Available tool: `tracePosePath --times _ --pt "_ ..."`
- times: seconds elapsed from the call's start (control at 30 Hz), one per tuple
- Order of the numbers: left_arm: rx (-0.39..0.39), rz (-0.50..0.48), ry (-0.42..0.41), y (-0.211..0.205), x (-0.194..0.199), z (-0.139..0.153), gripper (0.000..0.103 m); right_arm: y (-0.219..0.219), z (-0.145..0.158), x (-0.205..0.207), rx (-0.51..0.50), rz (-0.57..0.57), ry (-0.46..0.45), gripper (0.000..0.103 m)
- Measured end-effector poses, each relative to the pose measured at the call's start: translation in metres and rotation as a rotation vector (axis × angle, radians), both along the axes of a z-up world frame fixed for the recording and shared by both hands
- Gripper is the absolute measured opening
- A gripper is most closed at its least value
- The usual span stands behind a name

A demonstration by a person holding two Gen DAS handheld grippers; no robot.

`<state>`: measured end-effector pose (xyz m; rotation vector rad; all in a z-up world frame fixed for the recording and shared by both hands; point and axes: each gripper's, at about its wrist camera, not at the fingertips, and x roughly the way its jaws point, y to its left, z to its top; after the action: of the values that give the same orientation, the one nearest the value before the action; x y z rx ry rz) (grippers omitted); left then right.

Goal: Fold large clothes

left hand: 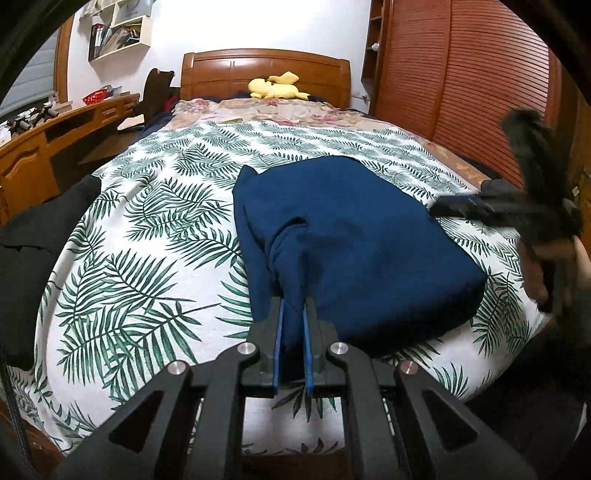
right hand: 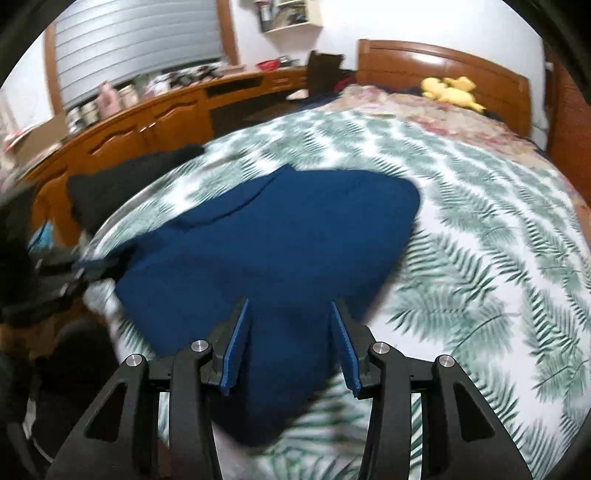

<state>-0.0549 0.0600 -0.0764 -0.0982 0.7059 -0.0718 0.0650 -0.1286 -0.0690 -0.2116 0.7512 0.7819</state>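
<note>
A dark blue knitted garment (left hand: 354, 236), folded into a thick rough rectangle, lies on the near half of a bed under a white bedsheet printed with green fern leaves (left hand: 147, 229); the left gripper (left hand: 293, 306) has its blue-padded fingers drawn together on a bunched ridge of the garment's near left edge, the cloth pinched between the pads and pulled up into a fold; the right gripper (right hand: 291, 306) stands with its blue pads well apart over the near edge of the same garment, the cloth lying under and between them, with neither pad seen pressing on it, though this view is blurred; in the left wrist view that right gripper shows as a dark smear at the right edge, held by a hand (left hand: 554, 266).

A black crumpled garment (left hand: 40, 236) lies at the bed's left edge; a yellow plush toy (left hand: 277, 86) rests by the wooden headboard (left hand: 266, 68); on the long wooden desk (left hand: 74, 118) stands a red basket (left hand: 94, 98), its contents too small to tell; a white wall shelf (left hand: 122, 31) holds books and papers.
</note>
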Motion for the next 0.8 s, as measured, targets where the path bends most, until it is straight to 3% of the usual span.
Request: tracePosePath --times 0.23,0.33,0.4,0.5,0.77,0.8 --pt "-0.023 -0.004 0.010 0.002 0.002 -0.002 0.007 0.011 -0.010 0.092 -0.048 -0.128 0.023 0.050" --pt "-0.025 -0.001 0.018 0.003 0.002 -0.003 0.009 0.010 -0.020 0.120 -0.006 -0.152 0.076 0.050" --pt "-0.034 0.003 0.022 0.005 0.002 -0.003 0.012 0.009 -0.029 0.130 0.013 -0.160 0.111 0.054" --pt "-0.050 0.000 0.054 0.007 0.002 -0.004 0.017 0.016 -0.047 0.142 -0.005 -0.173 0.154 0.077" --pt "-0.047 0.013 0.078 0.012 -0.023 0.005 0.029 0.021 -0.067 0.157 0.079 -0.155 0.288 0.079" --pt "-0.045 0.013 0.080 0.012 -0.026 0.004 0.029 0.021 -0.068 0.158 0.091 -0.152 0.298 0.073"
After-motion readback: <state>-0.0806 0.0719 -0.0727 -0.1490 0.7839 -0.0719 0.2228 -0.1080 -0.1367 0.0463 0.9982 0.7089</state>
